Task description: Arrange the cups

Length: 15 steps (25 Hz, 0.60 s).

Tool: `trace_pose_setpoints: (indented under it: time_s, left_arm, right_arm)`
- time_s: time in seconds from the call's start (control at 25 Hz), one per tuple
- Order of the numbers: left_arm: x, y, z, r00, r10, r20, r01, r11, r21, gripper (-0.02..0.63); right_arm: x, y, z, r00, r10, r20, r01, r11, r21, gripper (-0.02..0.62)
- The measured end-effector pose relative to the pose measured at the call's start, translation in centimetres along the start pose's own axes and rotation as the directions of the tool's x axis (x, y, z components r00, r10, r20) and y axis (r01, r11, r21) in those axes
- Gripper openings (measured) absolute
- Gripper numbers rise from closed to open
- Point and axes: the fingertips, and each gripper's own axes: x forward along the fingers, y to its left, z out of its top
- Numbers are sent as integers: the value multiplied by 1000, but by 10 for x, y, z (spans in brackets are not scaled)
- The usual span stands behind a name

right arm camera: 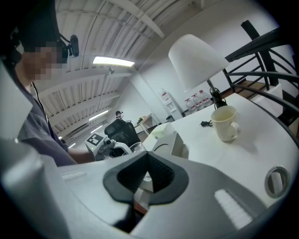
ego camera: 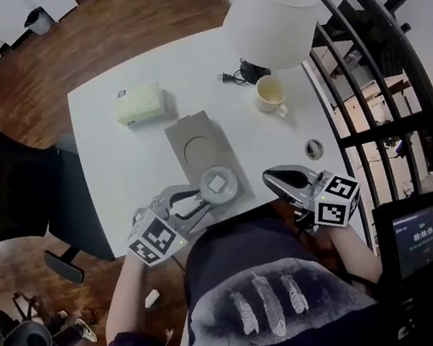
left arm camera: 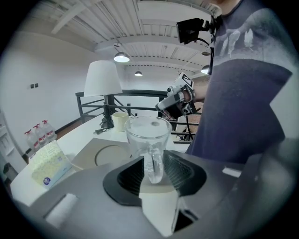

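A clear glass mug (ego camera: 218, 184) (left arm camera: 145, 135) stands on the near end of a grey coaster board (ego camera: 193, 127) (left arm camera: 110, 156). Its handle (left arm camera: 153, 165) points at me. My left gripper (ego camera: 197, 204) (left arm camera: 153, 173) is open, its pads on either side of that handle with a slim gap on each side. A cream mug (ego camera: 269, 94) (left arm camera: 120, 121) (right arm camera: 225, 123) stands at the far right by the lamp base. My right gripper (ego camera: 270, 177) (right arm camera: 147, 179) is shut and empty, just right of the board's near end.
A white lamp (ego camera: 273, 16) (right arm camera: 196, 58) stands over the far right corner. A tissue pack (ego camera: 140, 104) (left arm camera: 49, 163) lies far left. A cable grommet (ego camera: 314, 148) (right arm camera: 275, 179) sits near the right edge, a black railing (ego camera: 378, 61) beyond it. A black chair (ego camera: 7, 185) is at the left.
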Motion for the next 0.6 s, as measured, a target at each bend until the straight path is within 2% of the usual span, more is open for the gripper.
trace_pose_setpoints:
  time_s: [0.08,0.32,0.48,0.6]
  left_arm:
    - [-2,10,8,999,37,23,-36,999,-22,213]
    - [-30,23,19,987,125,105,-113,986,-121,386]
    - [-58,29,35,965,196,175,-168,972,-163,397]
    - [-86,30,58,935,227,271,-167,959,-228,410]
  right_arm:
    - [0,-2,-1,1000,-1,-5,1,1000,-1,2]
    - [-2,0,-1,1000,-9,-6,9,1000,-1,2]
    - [0,-2,4,1000,0,-3,0,1000,-4,2]
    - [6,0,10,1000,23,-3,-23,1000,-4,2]
